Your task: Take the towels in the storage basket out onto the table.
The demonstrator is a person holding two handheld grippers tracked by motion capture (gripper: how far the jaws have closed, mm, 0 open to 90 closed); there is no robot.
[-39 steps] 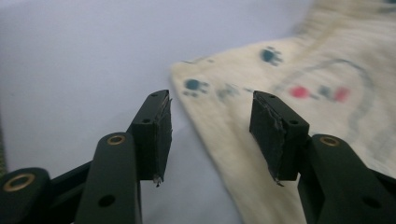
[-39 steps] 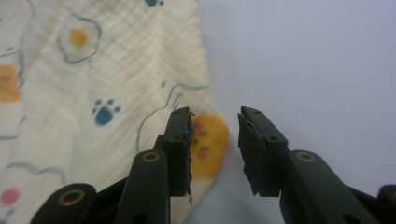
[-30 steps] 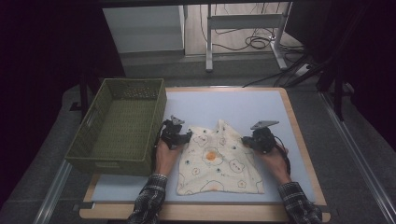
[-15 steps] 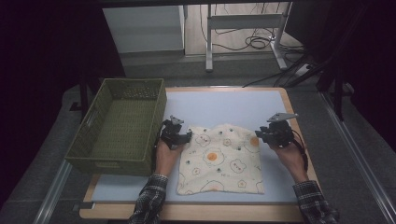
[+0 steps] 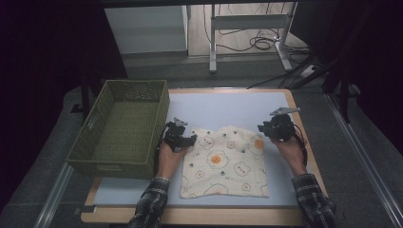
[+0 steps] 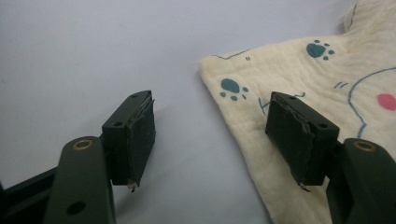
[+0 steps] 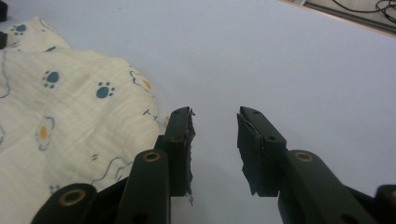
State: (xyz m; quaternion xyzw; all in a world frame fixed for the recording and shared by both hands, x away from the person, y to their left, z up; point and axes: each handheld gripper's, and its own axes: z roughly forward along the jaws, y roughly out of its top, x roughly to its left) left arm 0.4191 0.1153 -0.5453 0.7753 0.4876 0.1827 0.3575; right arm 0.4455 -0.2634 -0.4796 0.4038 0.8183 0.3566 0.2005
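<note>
A cream cloth [image 5: 225,164] printed with fried eggs and paw marks lies spread on the pale blue mat [image 5: 228,107]. My left gripper [image 5: 190,138] rests at the cloth's back left corner. Its jaws have just been opening, and in the left gripper view [image 6: 210,112] one jaw stands over the mat and the other over the cloth's edge [image 6: 327,79], with no pad pressing on it. My right gripper [image 5: 263,128] hovers just off the back right corner. In the right gripper view [image 7: 215,121] its jaws have just been opening with only bare mat between them, and the cloth [image 7: 60,121] lies to their left.
A green woven basket [image 5: 119,128] stands at the mat's left edge, close beside the left hand. The mat sits on a wooden tabletop [image 5: 304,123]. Beyond the table are a metal desk frame [image 5: 247,23] and cables on the floor.
The right gripper carried the cloth's raised back corner out to the right, let go and lifted off. The cloth now lies squarer and flatter. The left gripper kept its place.
</note>
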